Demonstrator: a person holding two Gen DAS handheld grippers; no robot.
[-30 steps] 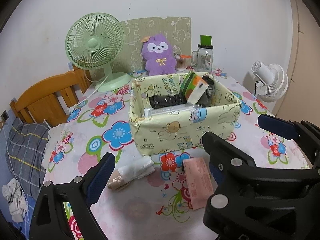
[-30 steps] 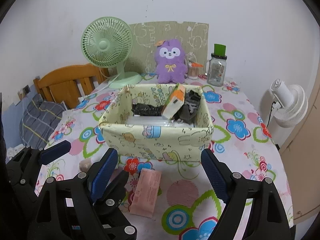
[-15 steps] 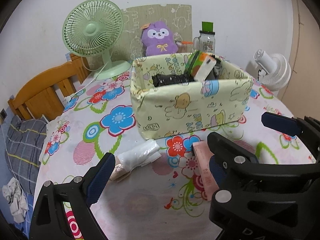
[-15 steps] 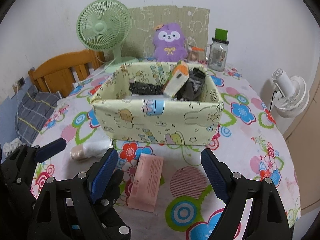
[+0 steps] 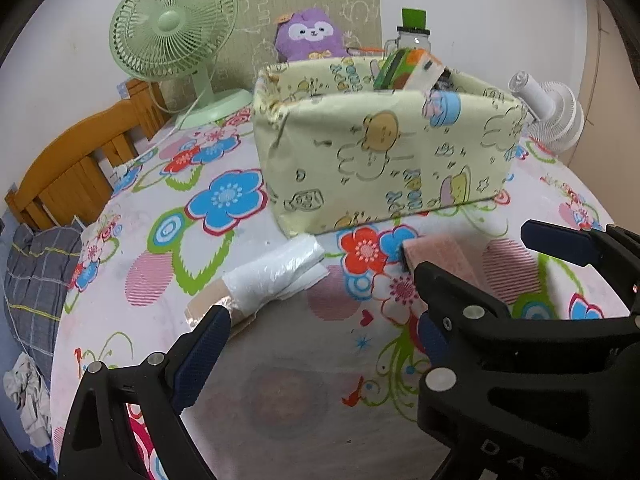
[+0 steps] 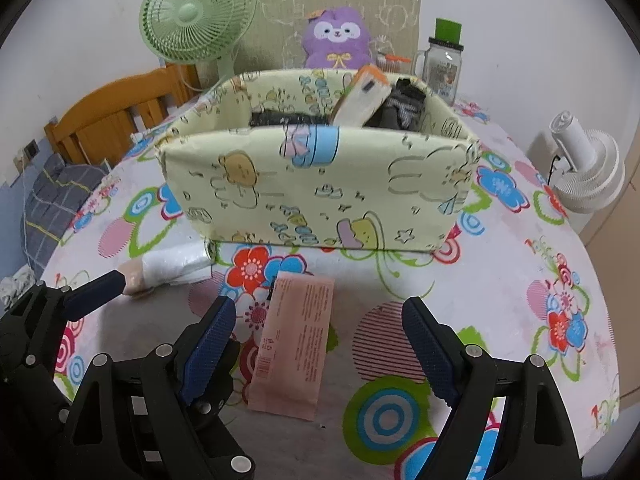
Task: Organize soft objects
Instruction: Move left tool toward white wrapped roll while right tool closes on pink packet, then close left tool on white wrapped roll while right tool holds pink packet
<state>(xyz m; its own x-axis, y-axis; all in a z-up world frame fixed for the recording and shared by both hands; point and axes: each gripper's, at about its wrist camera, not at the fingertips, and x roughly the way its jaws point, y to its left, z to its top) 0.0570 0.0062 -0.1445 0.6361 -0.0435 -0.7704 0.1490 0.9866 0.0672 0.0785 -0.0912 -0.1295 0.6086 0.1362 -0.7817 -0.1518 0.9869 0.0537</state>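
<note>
The left gripper (image 5: 316,328) is held wide open just over the table (image 5: 288,392), and nothing is held between its fingers. Its left finger (image 5: 200,356) is seen right at the near end of a white roll (image 5: 272,280), which lies on the table ahead and a little to the left; whether the two are touching cannot be told. A pink pack (image 5: 440,256) lies flat ahead and to the right of this gripper, partly hidden behind its right finger. The right gripper (image 6: 320,348) is also held wide open and is empty. The pink pack (image 6: 294,344) is seen lying straight ahead of it, closer to its left finger (image 6: 208,348) than to its right one. The white roll (image 6: 172,266) lies further off to its left, with one end just beside the corner of the box (image 6: 320,184). The box is a soft yellow one with cartoon animals on it, and it stands on the table just past both things. An orange and white pack (image 6: 362,94) and some dark cloth (image 6: 400,110) are seen sticking up inside the box. Behind the box, far from both grippers, a green fan (image 6: 196,16), a purple toy (image 6: 338,38) and a jar (image 6: 442,64) with a green lid are seen by the wall. A white fan (image 6: 588,168) is seen off to the right, beside the table.
</note>
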